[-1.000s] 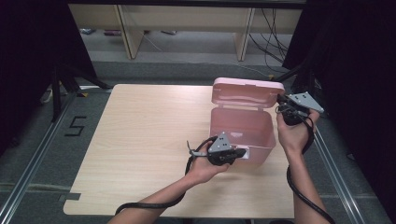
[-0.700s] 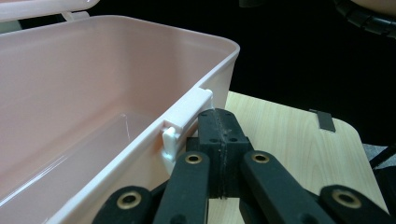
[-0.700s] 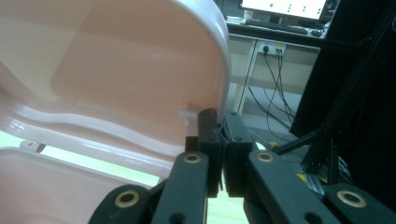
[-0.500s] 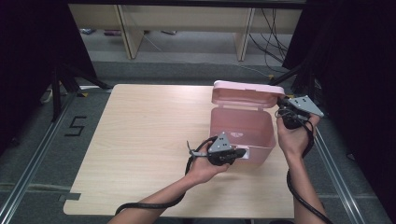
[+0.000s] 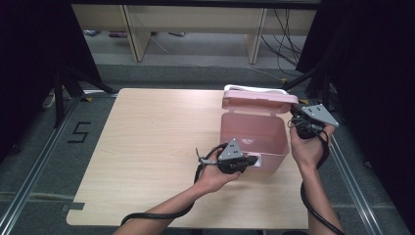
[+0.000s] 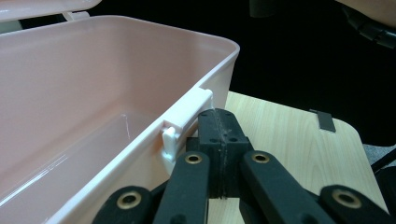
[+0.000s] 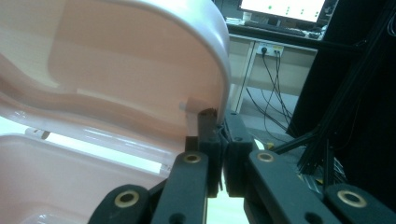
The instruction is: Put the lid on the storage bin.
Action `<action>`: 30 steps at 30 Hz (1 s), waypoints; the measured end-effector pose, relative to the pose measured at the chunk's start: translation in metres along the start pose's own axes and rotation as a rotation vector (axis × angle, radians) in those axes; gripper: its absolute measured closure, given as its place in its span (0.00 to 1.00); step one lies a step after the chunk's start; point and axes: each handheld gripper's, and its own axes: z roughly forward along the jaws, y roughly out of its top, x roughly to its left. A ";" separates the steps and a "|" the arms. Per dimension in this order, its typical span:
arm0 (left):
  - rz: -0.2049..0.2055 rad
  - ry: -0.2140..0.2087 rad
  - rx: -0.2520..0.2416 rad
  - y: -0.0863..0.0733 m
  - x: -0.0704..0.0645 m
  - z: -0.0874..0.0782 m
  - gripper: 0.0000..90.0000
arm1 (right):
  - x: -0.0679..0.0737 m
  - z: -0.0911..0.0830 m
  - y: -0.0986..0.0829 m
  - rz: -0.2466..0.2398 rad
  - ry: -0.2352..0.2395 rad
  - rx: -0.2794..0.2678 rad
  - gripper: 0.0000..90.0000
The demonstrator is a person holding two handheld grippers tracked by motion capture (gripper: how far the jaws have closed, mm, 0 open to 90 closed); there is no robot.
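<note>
A pink plastic box (image 5: 230,131) stands open at the right of the wooden table (image 5: 156,147), its lid (image 5: 259,100) hinged at the back and tipped forward over it. My left gripper (image 5: 254,160) is shut with nothing between its jaws. Its tips rest against the box's front wall, just under the white latch catch (image 6: 187,116) of the box (image 6: 93,93). My right gripper (image 5: 296,115) holds the lid's right edge. In the right gripper view the right gripper (image 7: 223,126) is closed on the rim of the lid (image 7: 116,60). The box inside looks empty.
The table's left half is bare wood. Past its far edge stand wooden shelf legs (image 5: 132,34) and loose cables (image 5: 288,29) on the floor. A "5" mark (image 5: 80,132) lies on the floor at left. Black frame posts (image 5: 313,73) rise near the box's right side.
The lid has swung forward and down over the box, and my right gripper has come down and toward the person with it. The left gripper has stayed at the front wall.
</note>
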 end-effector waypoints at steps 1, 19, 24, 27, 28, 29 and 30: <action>0.001 0.000 0.001 0.000 0.000 0.000 1.00 | 0.002 -0.001 -0.001 0.020 -0.001 0.007 0.99; -0.013 0.001 -0.006 0.001 0.000 -0.002 1.00 | 0.004 -0.006 -0.006 0.011 -0.004 0.006 0.99; -0.027 -0.006 -0.024 0.006 -0.001 -0.010 0.99 | 0.003 -0.007 -0.008 -0.009 -0.003 0.000 0.99; -0.032 0.007 -0.048 0.013 0.002 -0.019 1.00 | 0.005 -0.008 -0.009 0.011 -0.006 0.008 0.99; -0.034 0.012 -0.054 0.016 0.003 -0.022 1.00 | 0.003 -0.008 -0.009 -0.008 -0.004 0.002 0.99; -0.033 0.021 -0.061 0.019 0.004 -0.025 1.00 | 0.004 -0.008 -0.009 0.000 0.001 0.005 0.98; -0.032 0.030 -0.064 0.021 0.007 -0.029 1.00 | 0.004 -0.008 -0.009 0.004 0.003 0.007 0.98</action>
